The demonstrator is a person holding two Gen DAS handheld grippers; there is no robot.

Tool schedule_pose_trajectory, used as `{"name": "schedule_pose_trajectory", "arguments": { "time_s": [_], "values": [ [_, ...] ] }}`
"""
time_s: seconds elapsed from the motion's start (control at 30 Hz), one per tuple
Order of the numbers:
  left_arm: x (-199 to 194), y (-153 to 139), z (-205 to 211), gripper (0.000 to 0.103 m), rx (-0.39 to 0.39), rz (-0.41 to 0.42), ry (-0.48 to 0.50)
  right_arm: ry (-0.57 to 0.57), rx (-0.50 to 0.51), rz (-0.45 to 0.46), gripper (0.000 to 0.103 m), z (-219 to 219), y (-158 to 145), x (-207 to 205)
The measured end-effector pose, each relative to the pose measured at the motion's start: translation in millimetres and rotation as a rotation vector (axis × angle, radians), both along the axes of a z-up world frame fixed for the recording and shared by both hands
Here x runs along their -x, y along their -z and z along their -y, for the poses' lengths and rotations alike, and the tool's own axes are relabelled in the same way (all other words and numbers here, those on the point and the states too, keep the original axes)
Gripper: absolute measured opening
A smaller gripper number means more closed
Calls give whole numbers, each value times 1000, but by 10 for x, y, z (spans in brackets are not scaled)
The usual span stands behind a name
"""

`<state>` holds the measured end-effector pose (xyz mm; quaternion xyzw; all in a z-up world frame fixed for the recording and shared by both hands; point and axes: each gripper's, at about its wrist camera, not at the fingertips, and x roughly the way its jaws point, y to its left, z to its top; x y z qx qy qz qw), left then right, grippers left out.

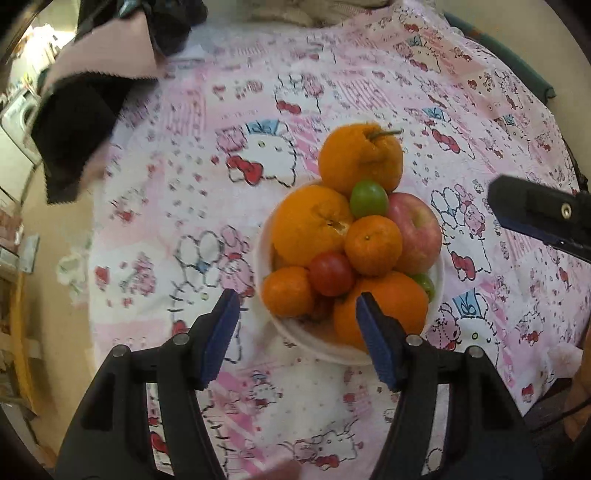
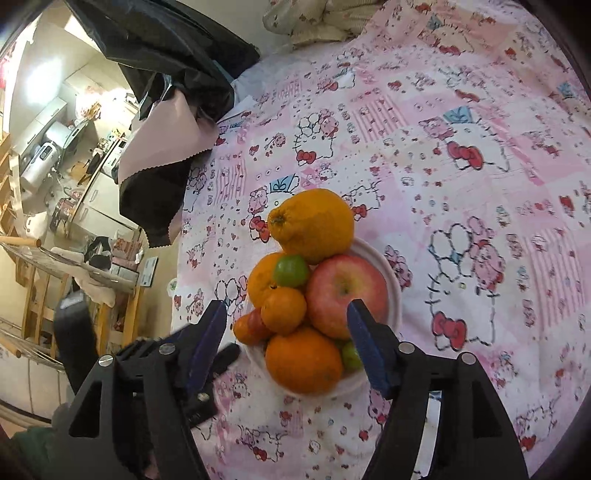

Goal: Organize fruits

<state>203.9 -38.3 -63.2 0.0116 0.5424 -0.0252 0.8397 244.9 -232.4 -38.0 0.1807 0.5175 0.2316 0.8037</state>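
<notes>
A white bowl (image 1: 325,350) (image 2: 391,280) on the pink cartoon tablecloth holds a heap of fruit. On top lies a large bumpy orange with a stem (image 1: 360,158) (image 2: 312,221). Below it are a red apple (image 1: 417,232) (image 2: 343,291), a small green fruit (image 1: 368,198) (image 2: 291,270), a mandarin (image 1: 373,245) (image 2: 283,310), a small red fruit (image 1: 331,273) (image 2: 258,321) and more oranges. My left gripper (image 1: 297,299) hovers open above the bowl's near side, empty. My right gripper (image 2: 286,306) also stands open over the heap, holding nothing; one of its fingers (image 1: 535,214) shows at the right.
A black and pink cloth (image 1: 85,110) (image 2: 162,147) hangs over the table's far left corner. The table edge runs down the left, with floor and cluttered furniture (image 2: 55,166) beyond it. Crumpled patterned fabric (image 2: 314,22) lies at the far edge.
</notes>
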Motion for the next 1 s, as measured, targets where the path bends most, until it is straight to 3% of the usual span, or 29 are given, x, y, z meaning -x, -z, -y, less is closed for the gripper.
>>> {"name": "schedule_pose_trajectory", "arguments": {
  "time_s": [0.1,0.47,0.57,0.77,1.0],
  "values": [
    [81,-79,-46,62,-2,20,-12,-1,47,42,71,14,-100,139],
    [386,-365,-224,62,51,110,-60,66,91,105,91,217,-240,711],
    [505,-443,-235,75,50,141,-60,88,101,106,95,271,-235,820],
    [797,-576,-244,79,37,224,-57,121,129,154,100,288,-283,1060],
    [1117,-641,-332,85,67,293,-89,167,199,280,103,222,-374,1314]
  ]
}}
